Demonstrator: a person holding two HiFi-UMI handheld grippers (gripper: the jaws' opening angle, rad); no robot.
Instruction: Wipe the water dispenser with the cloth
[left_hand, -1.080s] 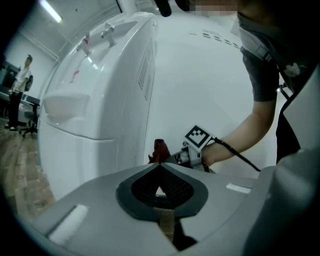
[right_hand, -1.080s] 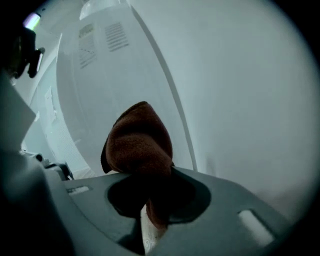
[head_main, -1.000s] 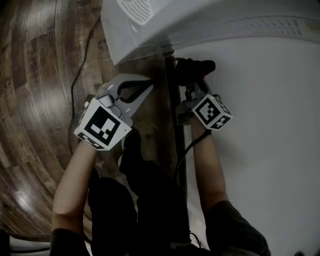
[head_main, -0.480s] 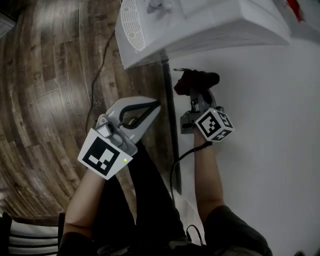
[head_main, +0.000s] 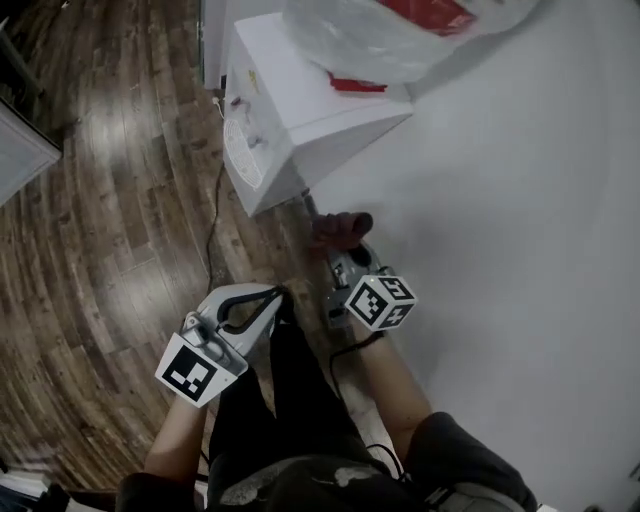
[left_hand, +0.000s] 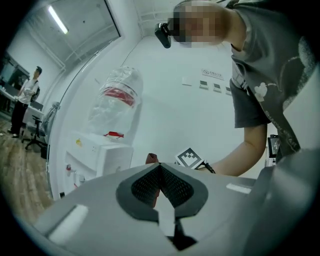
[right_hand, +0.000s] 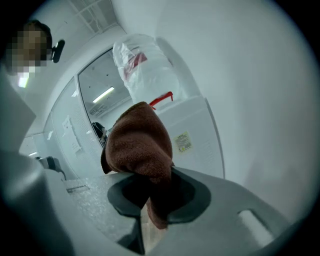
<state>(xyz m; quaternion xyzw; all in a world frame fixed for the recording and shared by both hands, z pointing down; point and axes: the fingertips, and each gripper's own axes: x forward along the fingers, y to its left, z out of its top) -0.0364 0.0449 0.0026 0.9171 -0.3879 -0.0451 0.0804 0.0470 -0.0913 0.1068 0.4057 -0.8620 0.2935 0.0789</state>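
The white water dispenser (head_main: 300, 110) stands on the wood floor against the wall, with a plastic-wrapped bottle (head_main: 400, 30) on top. My right gripper (head_main: 347, 250) is shut on a brown cloth (head_main: 340, 230), held a short way from the dispenser's lower corner and not touching it. In the right gripper view the cloth (right_hand: 140, 145) bulges out over the jaws, with the dispenser's side (right_hand: 192, 135) behind it. My left gripper (head_main: 275, 298) hangs lower left over the floor, shut with nothing in it. Its pads meet at the tip in the left gripper view (left_hand: 159, 166).
A dark power cable (head_main: 213, 240) runs over the wood floor (head_main: 100, 250) from the dispenser's base. A white wall (head_main: 520, 250) fills the right side. A grey cabinet edge (head_main: 20, 150) sits far left. A person (left_hand: 25, 97) stands far off by a chair.
The head view has pulled back, so the whole dispenser and bottle now show. Both grippers sit lower in the frame, farther from the dispenser. The cloth stays held in the right gripper.
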